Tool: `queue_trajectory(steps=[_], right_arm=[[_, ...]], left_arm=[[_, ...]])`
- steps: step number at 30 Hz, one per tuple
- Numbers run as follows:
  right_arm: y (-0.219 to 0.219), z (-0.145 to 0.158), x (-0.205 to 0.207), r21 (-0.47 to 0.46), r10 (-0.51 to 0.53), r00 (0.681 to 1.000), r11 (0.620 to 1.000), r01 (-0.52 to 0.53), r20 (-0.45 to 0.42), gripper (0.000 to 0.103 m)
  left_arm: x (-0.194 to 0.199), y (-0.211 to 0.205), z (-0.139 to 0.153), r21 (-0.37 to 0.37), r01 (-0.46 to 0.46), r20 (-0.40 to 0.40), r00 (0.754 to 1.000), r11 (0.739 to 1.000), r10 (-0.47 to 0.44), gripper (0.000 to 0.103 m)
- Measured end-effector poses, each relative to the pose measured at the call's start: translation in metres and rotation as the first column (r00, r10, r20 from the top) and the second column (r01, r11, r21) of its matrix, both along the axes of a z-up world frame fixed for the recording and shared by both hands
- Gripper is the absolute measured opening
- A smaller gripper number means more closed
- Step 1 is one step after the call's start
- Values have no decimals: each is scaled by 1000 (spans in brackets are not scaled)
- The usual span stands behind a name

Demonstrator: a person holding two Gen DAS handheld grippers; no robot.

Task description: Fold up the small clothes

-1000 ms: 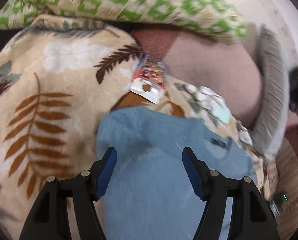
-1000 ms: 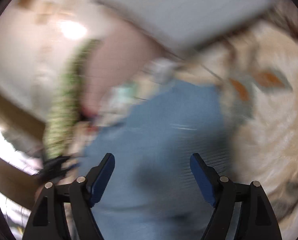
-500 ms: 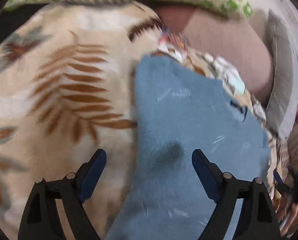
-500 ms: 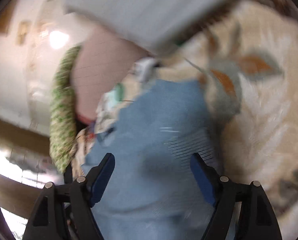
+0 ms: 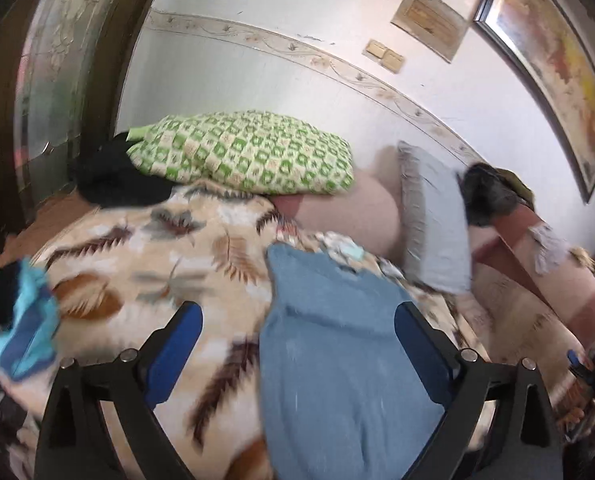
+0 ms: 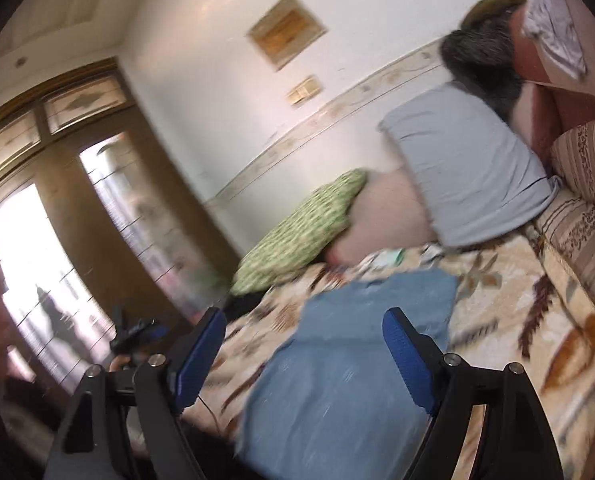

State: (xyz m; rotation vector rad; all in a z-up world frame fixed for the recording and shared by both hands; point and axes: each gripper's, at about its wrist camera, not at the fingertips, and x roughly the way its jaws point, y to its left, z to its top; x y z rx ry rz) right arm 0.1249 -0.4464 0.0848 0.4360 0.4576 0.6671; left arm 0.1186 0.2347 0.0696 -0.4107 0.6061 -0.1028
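Left gripper (image 5: 297, 332) is being held spread wide above the bed, its jaws having just been opening, with nothing pinched between the blue pads. Right gripper (image 6: 303, 334) is likewise being held spread, its jaws having just opened slightly further, and nothing is being gripped. A flat blue fleece garment (image 5: 337, 352) is lying on the cream blanket with brown leaf print (image 5: 145, 264), below both grippers and apart from them. A green-and-white patterned pillow (image 5: 249, 156) and a grey pillow (image 5: 433, 216) are being seen near the wall. A striped turquoise garment (image 5: 17, 320) is lying at the blanket's left edge.
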Motion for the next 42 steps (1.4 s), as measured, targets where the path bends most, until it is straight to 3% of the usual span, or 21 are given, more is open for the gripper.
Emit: queue_trajectory(steps=[3, 6, 8, 9, 11, 14, 17, 18, 21, 24, 27, 34, 35, 36, 37, 38, 40, 42], right_arm=[[3, -13, -49, -35, 51, 996, 998, -53, -71, 87], [16, -72, -53, 3, 79, 967, 997, -81, -243, 87], [35, -147, -40, 38, 71, 893, 997, -60, -443, 87], [38, -173, -36, 44, 64, 865, 998, -48, -498, 87], [56, -238, -25, 45, 28, 764, 999, 2, -645, 87], [66, -279, -5, 60, -12, 693, 995, 80, -720, 87], [72, -290, 12, 48, -50, 684, 991, 123, -728, 87], [74, -294, 17, 40, -53, 676, 992, 121, -735, 87], [83, -306, 26, -15, -76, 647, 995, 99, -759, 87], [94, -317, 31, -24, -77, 638, 996, 91, -766, 82], [108, -326, 35, -46, -79, 635, 997, 69, -768, 77], [112, -321, 23, -80, -97, 648, 995, 55, -755, 70], [113, -322, 24, -84, -96, 647, 995, 50, -756, 68], [114, -323, 25, -87, -99, 646, 995, 50, -756, 65], [115, -324, 25, -86, -97, 644, 995, 49, -759, 62], [116, -327, 26, -77, -88, 638, 996, 44, -765, 53], [119, -329, 25, -95, -92, 629, 995, 29, -772, 47], [121, -332, 26, -109, -97, 623, 994, 18, -776, 41]], left_arm=[[-52, -2, -23, -78, 17, -57, 998, 997, -21, 98], [-65, -21, -77, -197, -3, -147, 989, 980, -26, 99], [-64, -38, -115, -265, -36, -218, 976, 964, -24, 99], [-61, -52, -144, -306, -54, -283, 958, 951, -37, 99], [-57, -69, -185, -358, -114, -385, 922, 927, -36, 98], [-53, -90, -239, -420, -205, -507, 861, 884, -41, 98], [-47, -103, -263, -384, -239, -562, 827, 892, -20, 98], [-45, -108, -269, -365, -240, -597, 802, 899, -29, 98], [-39, -117, -275, -343, -213, -606, 794, 915, -42, 98], [-32, -124, -280, -311, -209, -617, 786, 927, -30, 98], [-23, -131, -281, -234, -201, -639, 769, 951, 5, 98], [-10, -143, -262, -49, -161, -605, 790, 986, 99, 95], [-8, -145, -263, -25, -156, -606, 788, 988, 109, 90], [-5, -148, -264, 7, -140, -607, 786, 990, 115, 74], [-2, -148, -267, 17, -124, -614, 782, 992, 108, 48], [1, -149, -271, 19, -112, -627, 772, 994, 99, 38], [5, -150, -281, 26, -109, -653, 750, 994, 100, 30], [11, -155, -283, 21, -106, -652, 752, 994, 93, 25]])
